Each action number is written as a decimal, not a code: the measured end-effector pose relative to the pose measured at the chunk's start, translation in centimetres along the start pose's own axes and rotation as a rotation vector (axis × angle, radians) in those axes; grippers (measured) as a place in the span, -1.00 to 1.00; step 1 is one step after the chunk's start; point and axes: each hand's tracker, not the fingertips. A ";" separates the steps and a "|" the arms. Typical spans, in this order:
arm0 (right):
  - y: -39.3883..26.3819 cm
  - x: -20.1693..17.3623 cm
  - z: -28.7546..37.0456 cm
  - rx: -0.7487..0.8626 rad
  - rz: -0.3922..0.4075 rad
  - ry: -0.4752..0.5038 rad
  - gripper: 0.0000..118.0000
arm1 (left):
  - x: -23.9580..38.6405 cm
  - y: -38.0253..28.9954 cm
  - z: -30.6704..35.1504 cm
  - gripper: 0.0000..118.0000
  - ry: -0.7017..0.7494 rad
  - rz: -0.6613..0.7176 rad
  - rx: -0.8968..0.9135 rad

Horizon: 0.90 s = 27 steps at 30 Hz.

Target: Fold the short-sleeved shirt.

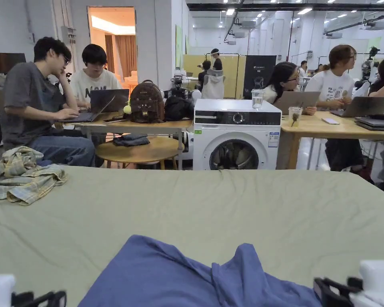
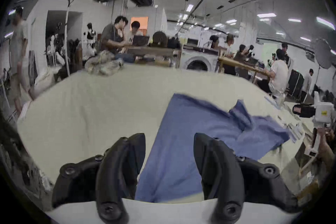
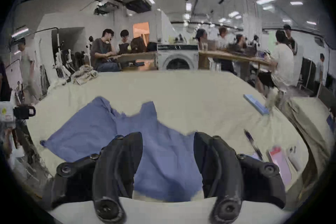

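Both jaws spread over blue shirt (image 2: 181, 146) | right gripper view: pen (image 3: 253, 145)

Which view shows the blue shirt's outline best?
The right gripper view: the blue shirt lies spread on the table with its far edge and left corner visible. The left gripper view shows it more obliquely; the head view catches just its crumpled far part.

The blue shirt (image 1: 195, 276) is soft matt cloth, creased into loose folds. It lies on a pale green table cover (image 1: 211, 204), also matt cloth, finely wrinkled. The left gripper (image 2: 169, 153) and right gripper (image 3: 168, 151) have black, faintly shiny plastic jaws with bolt heads. At far left, a checked garment (image 1: 21, 176) is rumpled woven cloth. The washing machine (image 1: 235, 136) beyond looks smooth and glossy white.
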 end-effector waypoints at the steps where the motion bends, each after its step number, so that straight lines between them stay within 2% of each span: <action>1: 1.4 -0.9 -1.0 0.016 -0.015 0.019 0.02 | 0.5 1.3 -1.0 -0.09 -0.029 0.000 0.027; 3: 3.9 -2.9 -3.0 0.040 -0.019 0.034 0.02 | 1.5 3.8 -3.1 -0.09 -0.064 0.014 0.088; 5: 6.1 -4.7 -5.4 0.056 0.010 0.052 0.00 | 2.8 6.2 -5.8 -0.10 -0.019 -0.049 0.087; 6: 6.8 -5.5 -6.2 0.050 0.017 0.045 -0.08 | 3.3 7.0 -6.7 -0.11 -0.001 -0.059 0.085; 8: 7.5 -6.6 -7.6 0.049 0.023 0.051 -0.63 | 4.0 8.2 -8.1 -0.58 -0.003 -0.072 0.086; 9: 7.7 -7.1 -8.1 0.046 0.025 0.049 -0.93 | 4.3 8.4 -8.5 -1.00 -0.002 -0.077 0.080; 10: 7.6 -7.7 -8.5 0.038 0.032 0.038 -1.00 | 4.8 8.5 -8.7 -1.00 0.010 -0.098 0.081; 14: 6.4 -8.8 -8.9 0.028 0.062 0.019 -1.00 | 5.3 7.9 -9.1 -1.00 -0.026 -0.053 0.047; 19: 5.4 -9.0 -9.2 0.004 0.091 0.013 -1.00 | 5.1 7.0 -8.8 -1.00 0.011 -0.076 0.039; 23: 5.2 -8.5 -9.0 0.012 0.043 0.014 -1.00 | 4.8 6.6 -8.4 -1.00 0.031 -0.078 0.039; 27: 4.3 -7.9 -8.0 0.020 0.046 0.021 -1.00 | 4.2 5.8 -6.6 -1.00 0.028 -0.098 0.067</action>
